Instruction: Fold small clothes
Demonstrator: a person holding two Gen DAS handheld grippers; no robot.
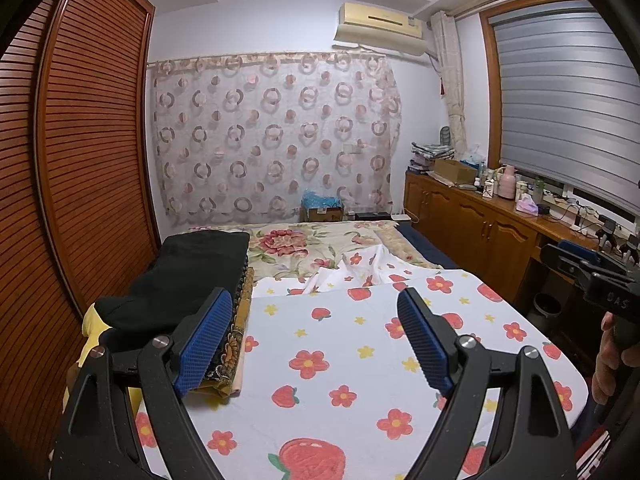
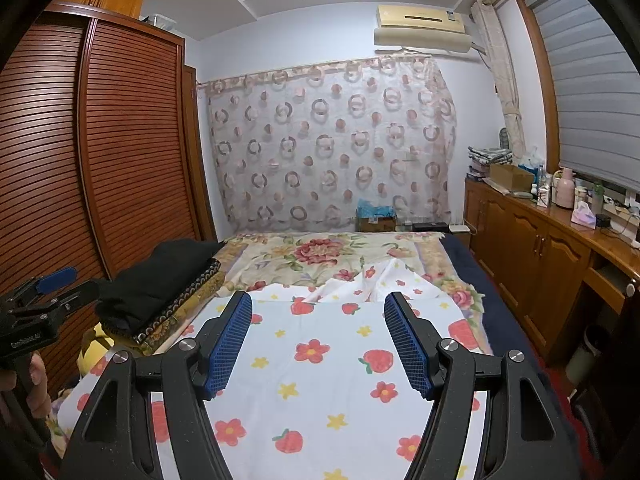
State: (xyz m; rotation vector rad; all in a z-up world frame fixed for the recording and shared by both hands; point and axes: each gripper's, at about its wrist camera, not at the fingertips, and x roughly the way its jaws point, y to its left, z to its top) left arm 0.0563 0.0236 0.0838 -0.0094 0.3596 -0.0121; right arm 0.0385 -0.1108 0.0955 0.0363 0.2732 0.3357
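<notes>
Bedroom with a slatted wooden wardrobe [image 1: 92,152] on the left and a ring-patterned curtain [image 1: 276,136] at the far wall. On the bed, spread flat, a white strawberry-and-flower cloth [image 1: 344,360]; far corner rumpled. Beside its left edge, a folded stack with a black garment [image 1: 192,276] on top. Left gripper [image 1: 316,336] hovering over the cloth, jaws spread wide, nothing between. Right gripper [image 2: 318,340] likewise parted and empty above the cloth.
</notes>
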